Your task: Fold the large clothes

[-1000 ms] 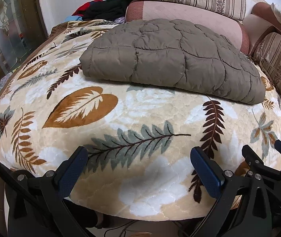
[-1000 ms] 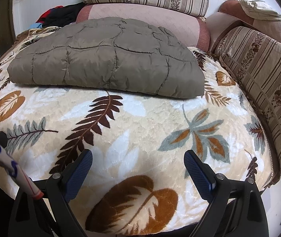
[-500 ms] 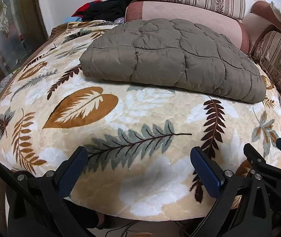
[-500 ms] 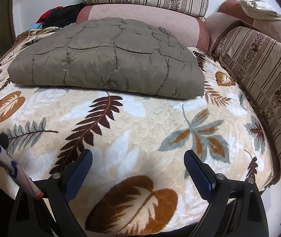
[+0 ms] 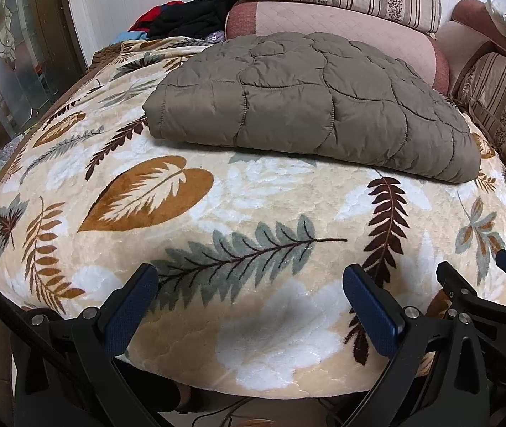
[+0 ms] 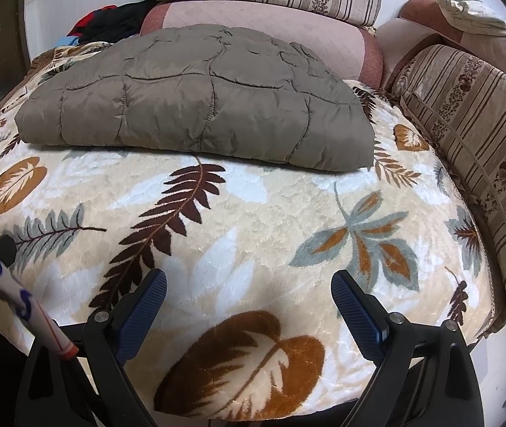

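The left gripper (image 5: 251, 307) and right gripper (image 6: 247, 306) are hovering level, jaws wide apart, at the near edge of a leaf-patterned plush blanket (image 5: 270, 206); the folded olive-brown quilted garment (image 5: 306, 103) is lying well beyond them.

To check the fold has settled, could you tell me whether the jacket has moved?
No. The jacket keeps its place against the pink cushion behind it.

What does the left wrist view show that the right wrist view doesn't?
Only the left wrist view shows the glass-panelled door and the right gripper at its edge. Only the right wrist view shows the full striped side cushion and a white patterned sleeve. Both show the folded olive quilted garment on the leaf-print blanket, untouched, with open grippers.
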